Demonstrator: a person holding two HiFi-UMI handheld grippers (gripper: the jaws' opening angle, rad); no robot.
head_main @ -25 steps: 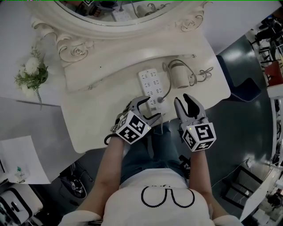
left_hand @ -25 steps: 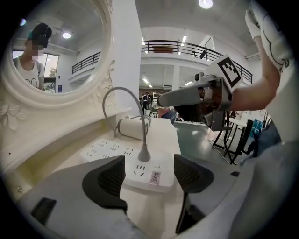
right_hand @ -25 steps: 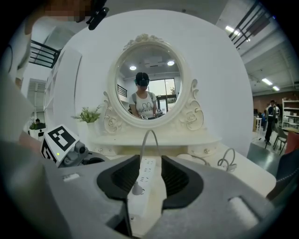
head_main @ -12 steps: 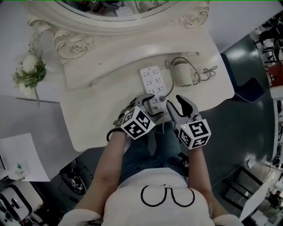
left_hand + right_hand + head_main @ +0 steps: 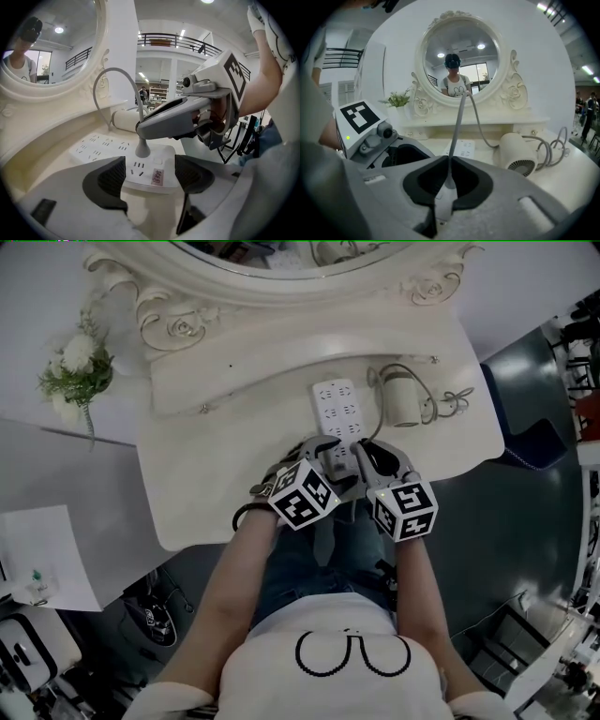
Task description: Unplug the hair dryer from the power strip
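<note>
A white power strip (image 5: 339,404) lies on the white vanity top, its near end between my left gripper's (image 5: 328,454) wide pads, which press on its two sides (image 5: 150,176). The hair dryer's grey plug (image 5: 142,150) stands in a socket near that end. Its cord (image 5: 459,126) arcs up and over to the cream hair dryer (image 5: 403,401), which lies to the strip's right. My right gripper (image 5: 364,454) has come in from the right. Its jaws are closing, and the pads (image 5: 450,176) pinch the plug at its neck.
An ornate round mirror (image 5: 459,56) stands at the back of the vanity (image 5: 225,493). The dryer's spare cord (image 5: 450,399) coils at the right edge. A small bunch of white flowers (image 5: 75,371) stands at the left. Papers (image 5: 37,559) lie on the floor.
My right gripper has moved down and left to the plug, and its jaws have closed round it. The left gripper has stayed at the strip's near end.
</note>
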